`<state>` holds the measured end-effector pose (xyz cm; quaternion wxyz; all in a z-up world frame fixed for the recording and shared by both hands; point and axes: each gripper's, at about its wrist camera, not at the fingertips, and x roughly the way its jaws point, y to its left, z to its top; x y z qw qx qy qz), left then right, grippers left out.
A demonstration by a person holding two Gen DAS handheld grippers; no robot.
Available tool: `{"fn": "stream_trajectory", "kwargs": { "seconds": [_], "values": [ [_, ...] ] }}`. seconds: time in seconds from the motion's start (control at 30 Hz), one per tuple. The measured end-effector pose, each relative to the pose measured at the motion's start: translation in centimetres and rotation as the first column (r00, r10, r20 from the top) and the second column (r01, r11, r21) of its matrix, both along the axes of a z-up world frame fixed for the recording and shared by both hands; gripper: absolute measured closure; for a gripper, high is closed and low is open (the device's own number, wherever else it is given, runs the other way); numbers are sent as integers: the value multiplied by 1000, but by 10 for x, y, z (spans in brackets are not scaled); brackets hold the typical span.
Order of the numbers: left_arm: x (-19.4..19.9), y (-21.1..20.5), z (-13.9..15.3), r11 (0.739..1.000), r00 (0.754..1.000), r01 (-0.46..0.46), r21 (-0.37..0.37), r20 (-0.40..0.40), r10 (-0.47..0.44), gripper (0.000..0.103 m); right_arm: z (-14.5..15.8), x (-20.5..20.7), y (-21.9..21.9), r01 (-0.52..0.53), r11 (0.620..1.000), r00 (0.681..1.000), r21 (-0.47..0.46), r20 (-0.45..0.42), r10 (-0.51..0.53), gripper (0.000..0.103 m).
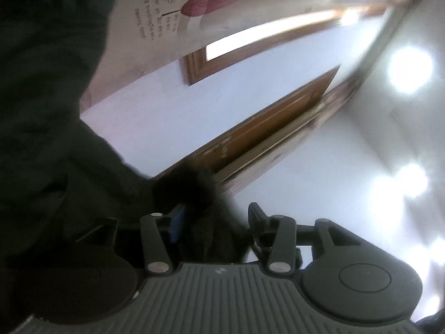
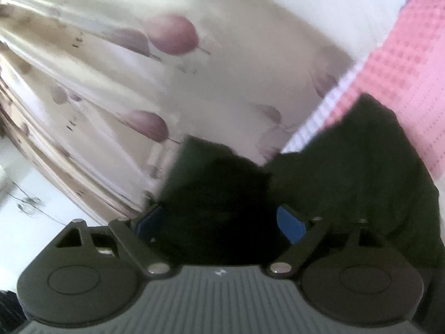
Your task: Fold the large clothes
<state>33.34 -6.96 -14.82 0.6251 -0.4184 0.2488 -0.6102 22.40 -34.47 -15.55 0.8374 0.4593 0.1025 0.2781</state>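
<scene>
- Fabric fills the left wrist view: the dark garment (image 1: 47, 117) hangs down the whole left side of the frame, almost black with a green tint.
- A bunch of that cloth sits right in the left tool (image 1: 214, 222), and the fingers are clamped on it; one blue pad (image 1: 176, 224) peeks out on the left, pressed against the fold.
- The camera tilts up here, so behind the cloth there's a pale wall (image 1: 155, 105), a wooden-framed window (image 1: 250, 41), a brown wooden door (image 1: 267, 128) and a flowered curtain (image 1: 178, 8) with printed lettering.
- Bright ceiling lights (image 1: 410, 66) glare on the right side.
- Everything beyond the tool is smeared by blur.
- Over to the right wrist view: the right tool (image 2: 219, 220) is also closed on the same dark garment (image 2: 370, 178), a thick wad packed between the two blue pads (image 2: 290, 224).
- A stiff dark edge of cloth stands up just above the fingers, and the rest of it drapes away to the right.
- That draped part lies against a pink checked bed cover (image 2: 411, 55) with a white striped border, in the upper right.
- Behind the grip hangs the cream curtain (image 2: 125, 64) with purple tulips, its folds running off to the left.
- Lower left shows a white patch of room with thin dark lines, too blurred to name.
</scene>
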Motion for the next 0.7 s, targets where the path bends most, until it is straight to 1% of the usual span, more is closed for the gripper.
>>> {"fn": "stream_trajectory", "kwargs": {
  "seconds": [0.07,0.13,0.17,0.2,0.23,0.27,0.3,0.33,0.37,0.4,0.47,0.5,0.53,0.57,0.6,0.63,0.67,0.7],
  "values": [
    [-3,2,-5,999,1000,-13,-52,-10,12,48,4,4,-4,9,999,1000,35,-21,-8,13],
    [-8,10,-9,993,1000,-20,-118,-22,18,34,2,22,-10,2,998,999,62,-39,1,13],
    [-9,14,-10,989,999,-33,-145,-31,29,32,2,26,-8,1,997,999,81,-53,3,13],
    [-12,19,-12,984,998,-51,-171,-43,45,32,2,33,-7,14,996,996,84,-85,-7,13],
    [-15,23,-11,978,997,-69,-198,-59,59,32,1,27,-11,25,998,994,62,-109,-18,13],
    [-17,27,-9,973,995,-87,-215,-69,73,32,2,32,-8,41,999,991,15,-127,-39,14],
    [-22,32,-5,968,992,-112,-226,-76,97,32,1,32,-5,63,997,989,-37,-134,-67,19],
    [-27,37,-2,964,991,-124,-235,-83,108,32,0,30,-4,72,995,988,-73,-135,-81,46],
    [-34,43,1,959,989,-134,-250,-92,114,32,-1,35,-2,74,992,987,-107,-136,-88,59],
    [-40,52,7,955,988,-146,-259,-92,126,31,-1,40,-1,74,986,984,-147,-153,-96,66],
    [-59,75,22,941,979,-202,-272,-67,191,27,-1,40,-1,88,974,982,-210,-144,-120,71],
    [-70,95,30,931,971,-238,-278,-47,234,18,0,40,-1,87,967,983,-238,-140,-123,73],
    [-77,110,36,923,957,-288,-254,-33,289,12,0,34,-2,87,962,983,-259,-135,-125,75],
    [-85,126,41,910,929,-364,-200,-11,369,9,2,32,-3,85,956,985,-281,-121,-123,76],
    [-93,145,40,898,907,-414,-146,16,421,7,4,30,-5,85,951,986,-296,-109,-122,78],
    [-95,157,37,894,896,-439,-90,32,443,7,8,29,-6,82,947,988,-312,-97,-118,79],
    [-96,167,30,885,885,-466,-13,19,466,7,11,27,-8,78,944,990,-320,-88,-111,80],
    [-94,172,21,883,883,-469,30,-10,469,8,16,27,-9,78,941,991,-331,-73,-108,80]
  ]
}}
